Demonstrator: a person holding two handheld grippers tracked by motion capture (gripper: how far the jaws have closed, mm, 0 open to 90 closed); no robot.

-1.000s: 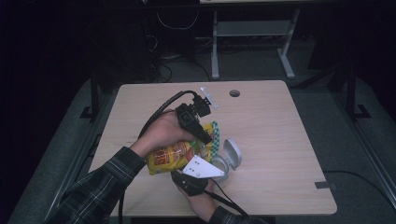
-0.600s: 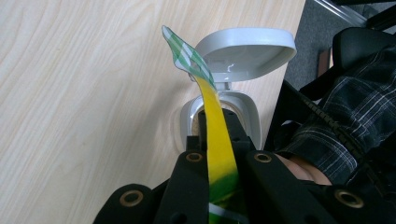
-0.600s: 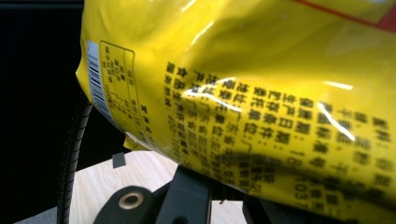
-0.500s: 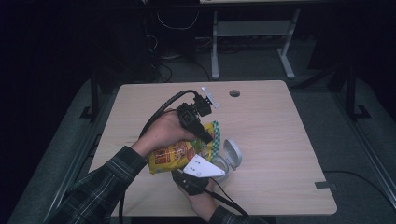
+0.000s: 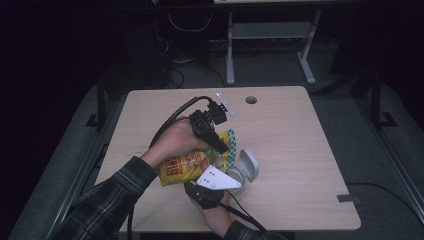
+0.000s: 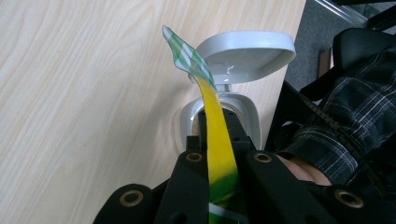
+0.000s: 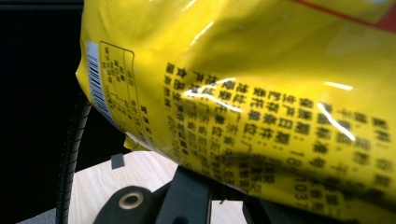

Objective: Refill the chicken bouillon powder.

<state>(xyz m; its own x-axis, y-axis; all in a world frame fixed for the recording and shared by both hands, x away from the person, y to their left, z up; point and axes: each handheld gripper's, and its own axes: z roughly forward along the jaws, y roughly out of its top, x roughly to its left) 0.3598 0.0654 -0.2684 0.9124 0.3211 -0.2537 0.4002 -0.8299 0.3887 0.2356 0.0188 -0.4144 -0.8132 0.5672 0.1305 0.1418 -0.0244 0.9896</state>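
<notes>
**Snack bag pinched at both ends above an open tub**

Pale wood tabletop, with dark floor and desk legs behind it, carries 1 landmark: a small grey flip-top container with its lid swung open.

Nearest the person, the right gripper sits just below and left of that container, jaws closed on the lower part of a yellow snack bag. In the right gripper view the printed film bulges over the jaws, so exactly how much of it they bite is hard to say.

Farther out, the left gripper comes in above the container, its 2 jaws shut on the bag's green-checked top seam. In the left gripper view that seam stands edge-on between the jaws, directly over the container's open mouth.

Risks, as I judge them:
- The film is slick and thin. A pull with uneven force could slide it out of 1 grip, dropping the bag beside the container.
- If the seam tears suddenly, contents may scatter across the table instead of landing in the container.
- The raised lid stands close to the bag; a swing could knock it shut or tip the light container.
</notes>
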